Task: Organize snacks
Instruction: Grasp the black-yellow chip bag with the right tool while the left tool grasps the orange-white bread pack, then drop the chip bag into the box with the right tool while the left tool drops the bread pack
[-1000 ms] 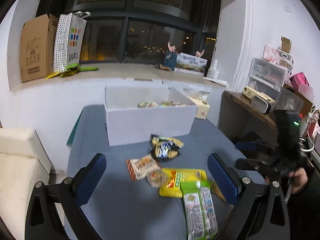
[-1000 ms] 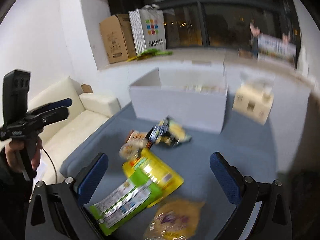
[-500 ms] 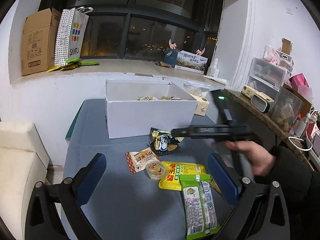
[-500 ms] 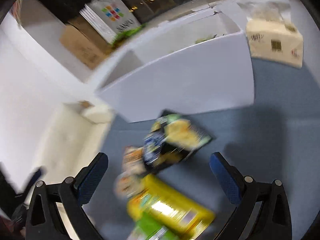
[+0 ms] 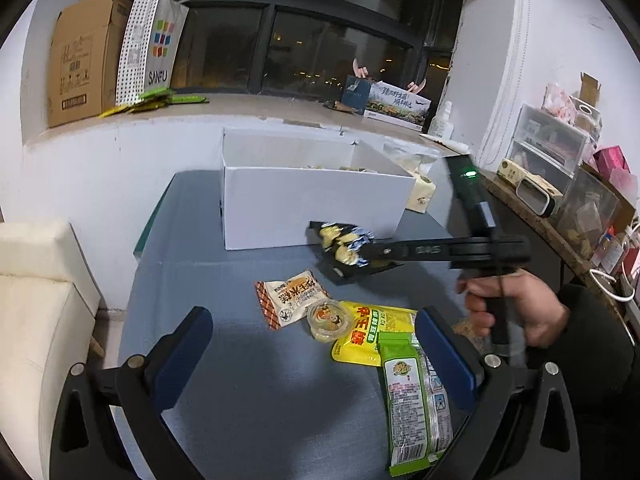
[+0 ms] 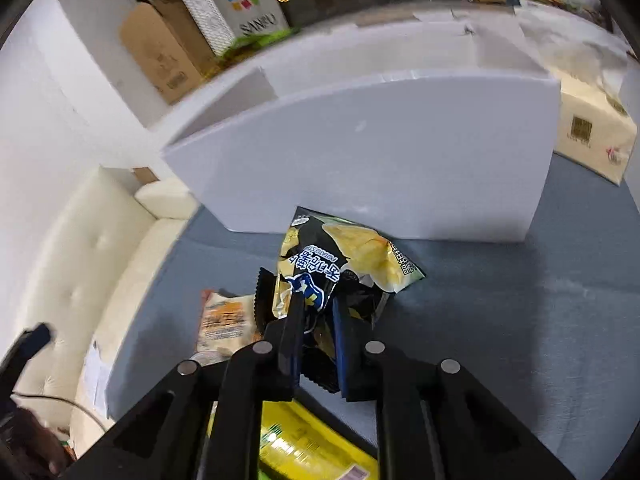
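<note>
My right gripper (image 6: pixel 316 312) is shut on a black and yellow potato chip bag (image 6: pixel 340 260) and holds it just above the blue table, in front of the white box (image 6: pixel 380 152). The left wrist view shows the same bag (image 5: pixel 344 242) pinched by the right gripper (image 5: pixel 360 254). My left gripper (image 5: pixel 312 344) is open and empty over the near table. Below it lie an orange-white snack packet (image 5: pixel 290 296), a small round cup (image 5: pixel 330 318), a yellow bag (image 5: pixel 374 334) and a green packet (image 5: pixel 414 400).
The white box (image 5: pixel 312 204) holds several snacks. A tissue box (image 6: pixel 592 128) stands to its right. A cream sofa (image 5: pixel 36 320) is at the left. A shelf with storage bins (image 5: pixel 560 168) is at the right. A cardboard box (image 5: pixel 80 56) and paper bag sit on the sill.
My right gripper swung in from the right, went down to the chip bag and shut on it. The bag is now lifted slightly. My left gripper barely moved.
</note>
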Tool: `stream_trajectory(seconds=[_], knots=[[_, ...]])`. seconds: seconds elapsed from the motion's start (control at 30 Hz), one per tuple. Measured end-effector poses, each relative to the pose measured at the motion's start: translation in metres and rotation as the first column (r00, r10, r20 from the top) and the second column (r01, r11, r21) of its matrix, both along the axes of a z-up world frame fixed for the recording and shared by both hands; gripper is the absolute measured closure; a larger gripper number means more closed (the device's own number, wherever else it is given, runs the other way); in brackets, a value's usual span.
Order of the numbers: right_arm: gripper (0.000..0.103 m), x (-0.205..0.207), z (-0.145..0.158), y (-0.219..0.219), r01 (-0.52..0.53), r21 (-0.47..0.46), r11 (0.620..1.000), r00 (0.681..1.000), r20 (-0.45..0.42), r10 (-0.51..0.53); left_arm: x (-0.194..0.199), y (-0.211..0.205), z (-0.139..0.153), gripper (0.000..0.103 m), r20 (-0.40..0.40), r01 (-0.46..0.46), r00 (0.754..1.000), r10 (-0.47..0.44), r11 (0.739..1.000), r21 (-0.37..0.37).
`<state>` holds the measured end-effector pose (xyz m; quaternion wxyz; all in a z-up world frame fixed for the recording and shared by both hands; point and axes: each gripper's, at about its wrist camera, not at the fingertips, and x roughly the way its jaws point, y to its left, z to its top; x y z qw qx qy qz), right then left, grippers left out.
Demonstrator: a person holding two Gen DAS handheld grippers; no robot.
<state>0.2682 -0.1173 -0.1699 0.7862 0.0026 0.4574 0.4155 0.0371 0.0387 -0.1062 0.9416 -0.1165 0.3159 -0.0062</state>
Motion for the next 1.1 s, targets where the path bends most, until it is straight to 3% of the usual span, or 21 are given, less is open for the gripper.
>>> stream_trajectory(seconds=[0.07, 0.2, 0.37, 0.5, 0.6, 0.73, 0.8, 0.83, 0.93, 1.0, 1.07, 1.1], knots=[[0.09, -0.005, 0.008, -0.005, 0.004, 0.007, 1.0, 1.0, 0.005, -0.004, 0.007, 0.001, -0.002, 0.0, -0.007, 0.005, 1.0, -0.005, 1.0, -0.004], [0.09, -0.024, 0.039, -0.035, 0.011, 0.141, 0.99, 0.999, 0.036, -0.016, 0.034, 0.002, -0.013, 0.0, -0.056, -0.008, 0.998, 0.009, 1.0, 0.023], [0.09, -0.054, 0.073, -0.078, 0.032, 0.235, 0.971, 0.993, 0.102, -0.058, 0.089, 0.002, -0.039, 0.0, -0.172, -0.02, 0.985, 0.018, 1.0, -0.005], [0.09, -0.069, 0.094, -0.123, 0.075, 0.295, 0.953, 0.982, 0.143, -0.121, 0.132, 0.002, -0.066, 0.0, -0.305, -0.1, 0.947, 0.097, 0.995, 0.005], [0.09, -0.078, 0.101, -0.134, 0.099, 0.298, 0.949, 0.968, 0.193, -0.162, 0.151, 0.008, -0.093, 0.0, -0.417, -0.221, 0.882, 0.219, 0.974, 0.042], [0.09, -0.081, 0.098, -0.141, 0.115, 0.301, 0.947, 0.963, 0.201, -0.181, 0.157, -0.008, -0.1, 0.001, -0.407, -0.198, 0.883, 0.235, 0.971, 0.132], [0.09, -0.08, 0.094, -0.14, 0.116, 0.303, 0.946, 0.965, 0.19, -0.179, 0.158, -0.017, -0.099, 0.017, -0.388, -0.149, 0.901, 0.193, 0.979, 0.141], [0.09, -0.08, 0.092, -0.139, 0.116, 0.302, 0.946, 0.966, 0.188, -0.178, 0.158, -0.019, -0.096, 0.037, -0.37, -0.14, 0.91, 0.187, 0.979, 0.152], [0.09, -0.08, 0.086, -0.135, 0.113, 0.293, 0.949, 0.967, 0.186, -0.172, 0.157, -0.016, -0.09, 0.05, -0.334, -0.141, 0.926, 0.179, 0.981, 0.135], [0.09, -0.084, 0.08, -0.136, 0.11, 0.289, 0.951, 0.969, 0.183, -0.168, 0.153, -0.012, -0.084, 0.052, -0.303, -0.133, 0.94, 0.16, 0.985, 0.109], [0.09, -0.084, 0.077, -0.135, 0.113, 0.282, 0.953, 0.97, 0.179, -0.168, 0.142, -0.01, -0.07, 0.081, -0.252, -0.121, 0.958, 0.138, 0.989, 0.081], [0.09, -0.084, 0.075, -0.135, 0.115, 0.283, 0.952, 0.97, 0.175, -0.169, 0.136, -0.01, -0.062, 0.081, -0.223, -0.117, 0.966, 0.129, 0.991, 0.068]])
